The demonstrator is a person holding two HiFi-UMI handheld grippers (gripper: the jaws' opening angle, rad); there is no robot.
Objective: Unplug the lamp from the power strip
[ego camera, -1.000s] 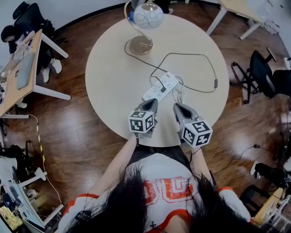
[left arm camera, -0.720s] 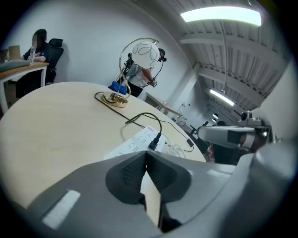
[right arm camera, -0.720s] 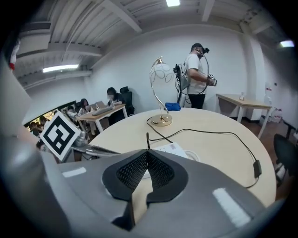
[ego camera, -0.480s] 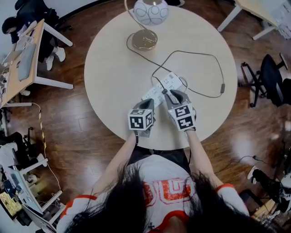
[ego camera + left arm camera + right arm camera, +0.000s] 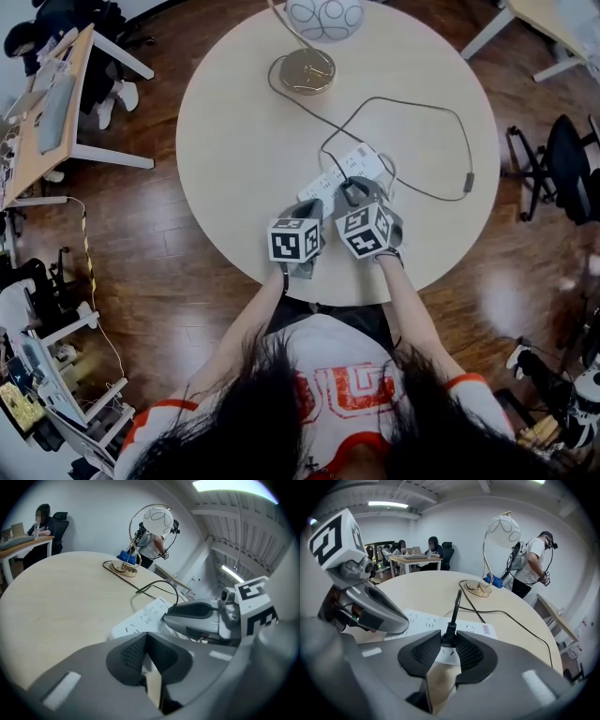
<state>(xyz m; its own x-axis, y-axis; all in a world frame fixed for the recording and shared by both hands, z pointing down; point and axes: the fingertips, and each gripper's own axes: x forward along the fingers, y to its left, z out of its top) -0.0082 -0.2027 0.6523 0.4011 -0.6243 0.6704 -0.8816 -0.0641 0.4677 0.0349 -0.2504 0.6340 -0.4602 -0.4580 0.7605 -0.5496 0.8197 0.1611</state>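
Observation:
A white power strip point(image 5: 354, 165) lies on the round beige table point(image 5: 234, 141). A black cord point(image 5: 412, 101) runs from it to the lamp point(image 5: 307, 70) with a gold base and a white globe at the table's far edge. My right gripper point(image 5: 448, 638) straddles the lamp's black plug point(image 5: 449, 631), which stands upright in the strip point(image 5: 476, 629). Its jaws are opening, one pad on each side of the plug. My left gripper point(image 5: 146, 638) is shut with nothing in it, at the strip's near end point(image 5: 136, 620). In the head view the right gripper point(image 5: 352, 190) hides the plug.
An inline switch point(image 5: 468, 181) sits on the cord near the table's right edge. A desk point(image 5: 47, 122) with seated people stands at left, and office chairs point(image 5: 572, 169) at right. A person point(image 5: 532, 559) stands beyond the lamp.
My right gripper has moved forward and left onto the power strip, and now sits over the plug. The left gripper has stayed at the strip's near end.

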